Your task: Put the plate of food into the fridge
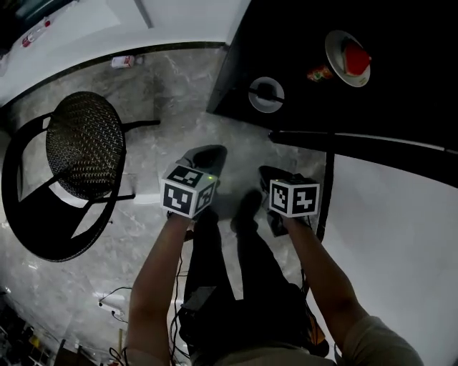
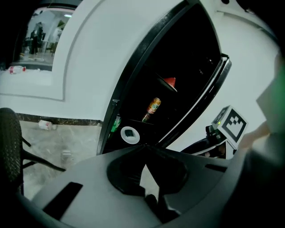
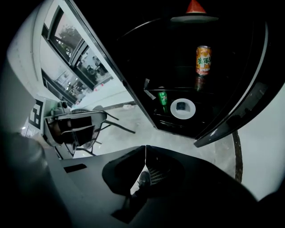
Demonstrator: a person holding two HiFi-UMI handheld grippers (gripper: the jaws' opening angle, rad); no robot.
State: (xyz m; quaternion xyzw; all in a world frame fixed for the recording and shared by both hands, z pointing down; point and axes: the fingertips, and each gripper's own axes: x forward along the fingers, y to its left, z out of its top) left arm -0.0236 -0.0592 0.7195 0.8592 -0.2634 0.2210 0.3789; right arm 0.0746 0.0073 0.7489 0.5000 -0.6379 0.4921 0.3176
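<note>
The fridge (image 1: 300, 43) stands open with a dark inside. On a lower shelf lies a small white plate (image 1: 266, 94) (image 2: 129, 135) (image 3: 183, 108) with a dark piece on it. Higher up sits a plate of red food (image 1: 348, 58) (image 2: 169, 82) (image 3: 194, 8), with an orange can (image 1: 320, 73) (image 2: 154, 107) (image 3: 203, 60) next to it. My left gripper (image 1: 200, 168) (image 2: 144, 151) and right gripper (image 1: 283, 182) (image 3: 145, 153) hang side by side over the floor in front of the fridge. Both are shut with nothing between the jaws.
The white fridge door (image 1: 390, 214) swings out on the right, its dark edge (image 1: 358, 141) just beyond my right gripper. A black wire chair (image 1: 84, 143) stands at the left. A green bottle (image 2: 116, 122) (image 3: 162, 97) stands by the lower plate. Cables (image 1: 114, 297) trail on the marble floor.
</note>
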